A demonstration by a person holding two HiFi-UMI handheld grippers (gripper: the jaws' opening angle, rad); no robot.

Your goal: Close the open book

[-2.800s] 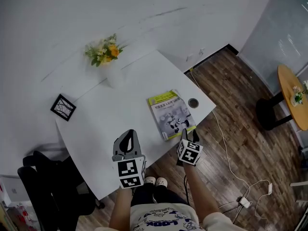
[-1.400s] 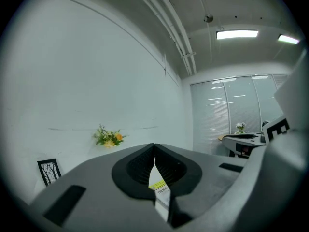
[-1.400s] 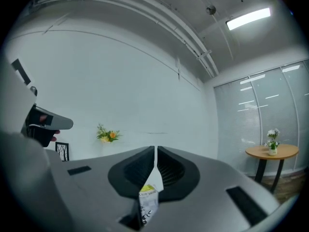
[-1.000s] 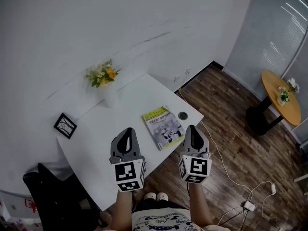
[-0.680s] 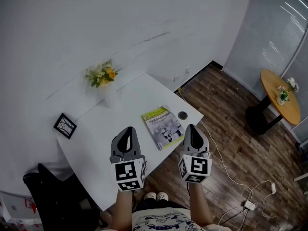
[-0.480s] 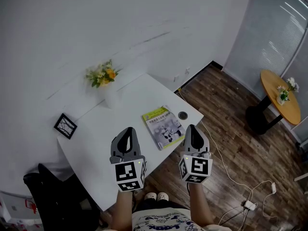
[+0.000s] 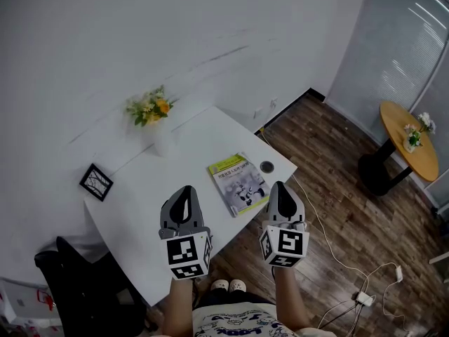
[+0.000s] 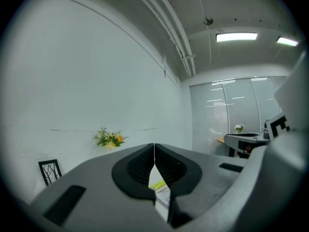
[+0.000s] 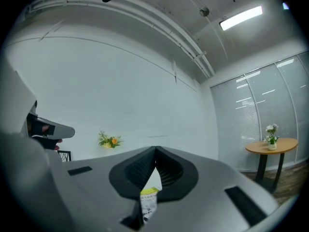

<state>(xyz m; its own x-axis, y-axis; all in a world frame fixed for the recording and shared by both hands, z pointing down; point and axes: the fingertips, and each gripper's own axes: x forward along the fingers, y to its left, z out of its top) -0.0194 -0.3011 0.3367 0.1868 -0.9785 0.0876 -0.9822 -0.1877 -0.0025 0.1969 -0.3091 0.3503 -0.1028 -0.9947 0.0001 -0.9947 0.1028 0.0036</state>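
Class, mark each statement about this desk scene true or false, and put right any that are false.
1. The yellow-and-grey paperback book lies closed on the white table. True.
2. The right gripper is clamped on the book. False: its jaws are shut on nothing, short of the book.
3. The yellow and orange flowers stand at the table's far edge. True.
4. The black picture frame rests on top of the book. False: it stands apart from it, at the table's left corner.
5. The left gripper has its jaws wide open. False: they are shut and empty.
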